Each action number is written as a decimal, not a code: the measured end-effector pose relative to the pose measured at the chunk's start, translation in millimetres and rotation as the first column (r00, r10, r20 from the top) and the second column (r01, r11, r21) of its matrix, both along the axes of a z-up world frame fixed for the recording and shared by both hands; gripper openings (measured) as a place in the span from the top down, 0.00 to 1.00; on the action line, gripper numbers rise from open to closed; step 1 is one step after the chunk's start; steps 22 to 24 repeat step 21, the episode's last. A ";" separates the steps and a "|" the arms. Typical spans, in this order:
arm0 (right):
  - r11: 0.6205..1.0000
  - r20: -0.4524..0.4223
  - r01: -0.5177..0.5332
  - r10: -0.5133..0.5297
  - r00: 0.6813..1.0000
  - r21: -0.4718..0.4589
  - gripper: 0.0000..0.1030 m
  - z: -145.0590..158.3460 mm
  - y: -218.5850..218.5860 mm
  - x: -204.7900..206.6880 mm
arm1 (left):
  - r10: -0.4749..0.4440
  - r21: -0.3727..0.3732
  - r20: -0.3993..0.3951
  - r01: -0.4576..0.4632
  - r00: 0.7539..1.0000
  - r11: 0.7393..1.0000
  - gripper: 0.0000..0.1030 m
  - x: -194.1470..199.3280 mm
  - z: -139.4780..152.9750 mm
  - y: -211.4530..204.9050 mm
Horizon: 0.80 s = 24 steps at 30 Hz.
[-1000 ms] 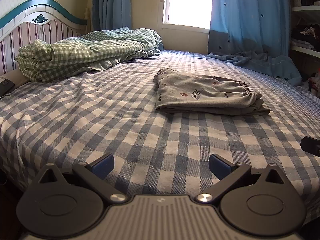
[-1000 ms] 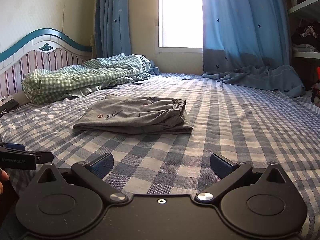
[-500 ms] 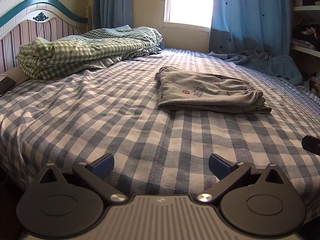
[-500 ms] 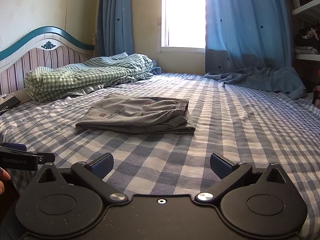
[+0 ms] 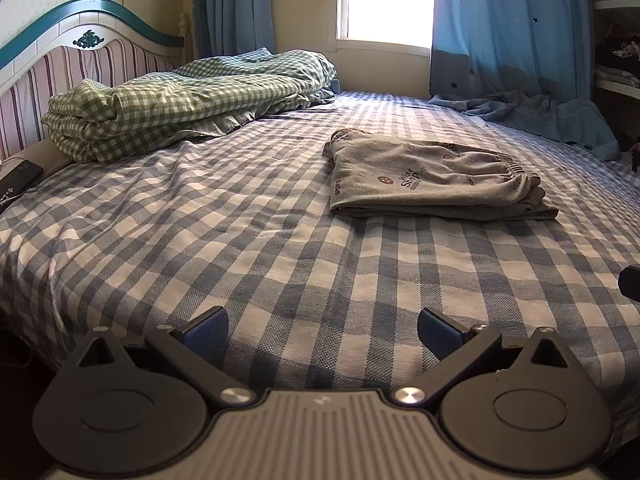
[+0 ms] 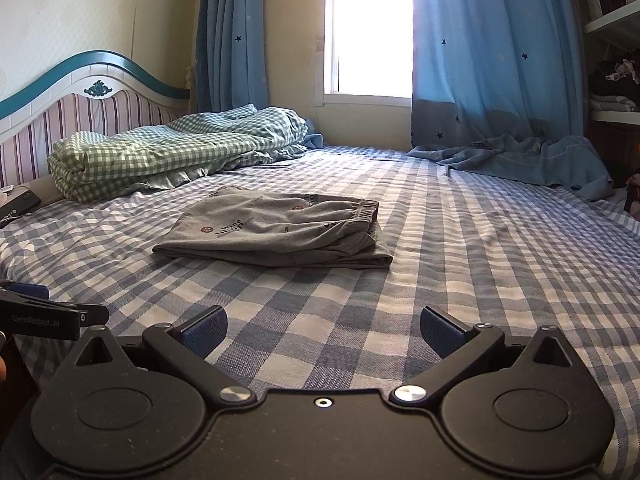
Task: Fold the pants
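Pants (image 5: 432, 178), grey and already folded into a flat rectangle, lie on the blue checked bed sheet (image 5: 248, 240) near the middle of the bed, their long axis running across both views, left to right. The elastic waistband (image 6: 366, 210) sits at the right end and the folded leg end at the left, with small printed lettering facing up. Nearest the lens, the left gripper (image 5: 322, 326) hangs over the near edge of the sheet with its jaws spread wide, blue pads (image 5: 206, 328) apart and nothing between them. The right gripper (image 6: 324, 328) is likewise wide open and empty, well short of the pants; in its view the side of the left gripper shows at the left edge, clear of the cloth. Beyond the pants a green checked quilt (image 5: 180, 96) is bundled against the striped headboard (image 5: 80, 60), a dark phone (image 5: 18, 176) rests at the left edge of the bed, and a blue cloth (image 6: 520, 156) is crumpled under the star-print curtain (image 6: 492, 48) beside the bright window (image 6: 368, 28). Compared with a second ago, both grippers have edged a little nearer the pants and sit slightly higher, their opening unchanged; the pants have not moved.
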State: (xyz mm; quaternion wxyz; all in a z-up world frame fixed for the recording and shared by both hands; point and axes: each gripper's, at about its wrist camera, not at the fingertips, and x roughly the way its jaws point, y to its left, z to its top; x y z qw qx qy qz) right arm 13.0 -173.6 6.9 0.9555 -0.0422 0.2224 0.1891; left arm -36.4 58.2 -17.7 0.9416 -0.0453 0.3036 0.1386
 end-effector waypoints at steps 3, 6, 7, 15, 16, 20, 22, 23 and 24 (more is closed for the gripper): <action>1.000 0.000 -0.001 0.001 1.000 -0.001 0.01 0.1 0.1 -0.4 | -0.004 -0.007 0.001 0.004 1.000 1.000 0.00 -0.3 0.6 0.4; 1.000 0.002 -0.001 0.001 1.000 -0.003 0.01 0.2 0.4 -0.8 | -0.005 -0.006 0.002 0.005 1.000 1.000 0.00 -0.3 0.5 0.4; 1.000 0.003 -0.002 0.002 1.000 -0.004 0.01 0.2 0.4 -1.0 | -0.006 -0.006 0.002 0.006 1.000 1.000 0.00 -0.4 0.5 0.3; 1.000 0.002 -0.005 0.005 1.000 -0.006 0.01 0.1 1.0 -1.8 | -0.006 -0.005 0.007 0.006 1.000 1.000 0.00 -0.4 1.5 1.3; 1.000 0.001 -0.006 0.006 1.000 -0.008 0.01 0.1 0.5 -1.9 | -0.006 -0.005 0.006 0.006 1.000 1.000 0.00 -0.3 1.5 1.4; 1.000 0.000 -0.008 0.008 1.000 -0.011 0.01 -0.4 0.2 -2.5 | -0.004 -0.010 0.007 0.004 1.000 1.000 0.00 -0.2 1.1 2.2; 1.000 -0.001 -0.009 0.009 1.000 -0.013 0.01 -0.5 0.5 -2.4 | -0.003 -0.014 0.008 0.003 1.000 1.000 0.00 0.2 0.9 3.9; 1.000 -0.001 -0.009 0.009 1.000 -0.013 0.01 -0.5 0.5 -2.4 | -0.003 -0.014 0.008 0.003 1.000 1.000 0.00 0.2 0.9 3.9; 1.000 -0.001 -0.009 0.009 1.000 -0.013 0.01 -0.5 0.5 -2.4 | -0.003 -0.014 0.008 0.003 1.000 1.000 0.00 0.2 0.9 3.9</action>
